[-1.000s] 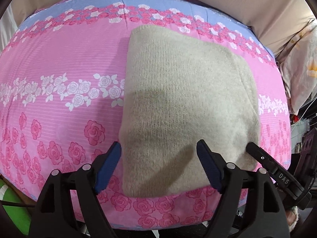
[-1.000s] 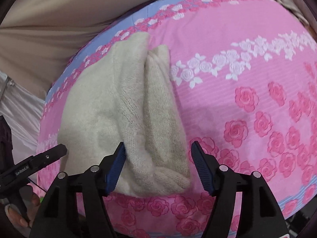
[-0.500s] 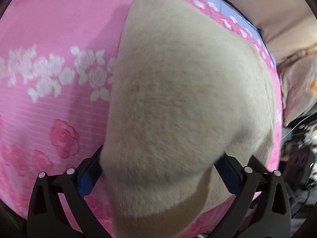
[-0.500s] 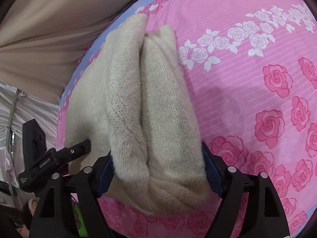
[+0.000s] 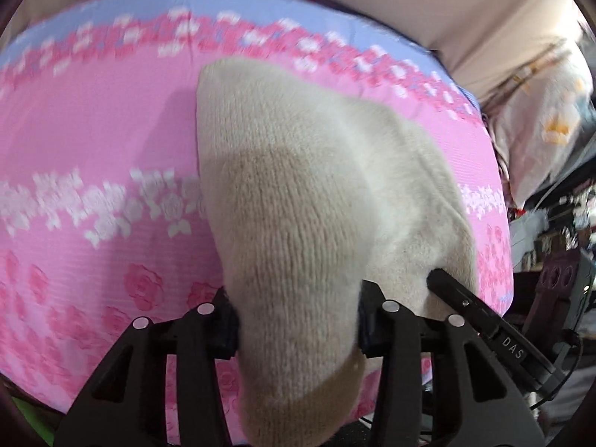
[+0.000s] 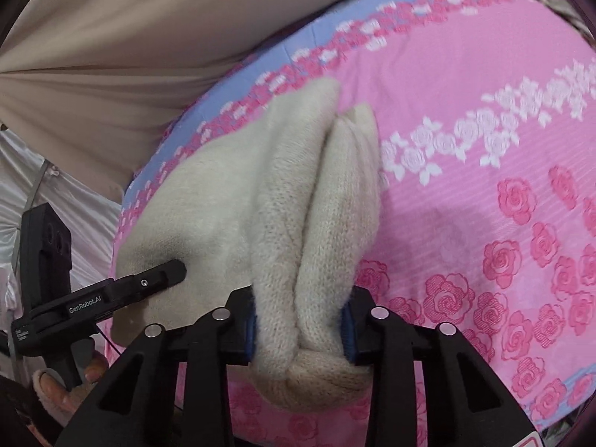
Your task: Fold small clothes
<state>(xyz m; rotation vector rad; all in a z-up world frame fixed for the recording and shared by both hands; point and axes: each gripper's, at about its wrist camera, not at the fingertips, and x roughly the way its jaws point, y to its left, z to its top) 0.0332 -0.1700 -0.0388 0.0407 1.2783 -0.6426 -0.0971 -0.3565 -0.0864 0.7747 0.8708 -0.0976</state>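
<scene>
Most of the blue pads are buried: on the left gripper (image 5: 296, 326) the cream knit garment (image 5: 309, 223) bulges over both fingers, and on the right gripper (image 6: 300, 329) only thin blue slivers show either side of the wool. Both sets of jaws are closing, squeezing in on a thick bunched edge of the knit between them, which lifts toward each camera while its far end lies ahead on the bedsheet (image 5: 93, 130). The sheet's far roses are smeared by blur. Printed letters read "DAS" on the black finger seen to the right of the left gripper, and "GenRobot.AI" on the one left of the right gripper. The garment is fuzzy, ribbed, folded into soft rolls; the sheet is pink with rose bands and a blue border.
</scene>
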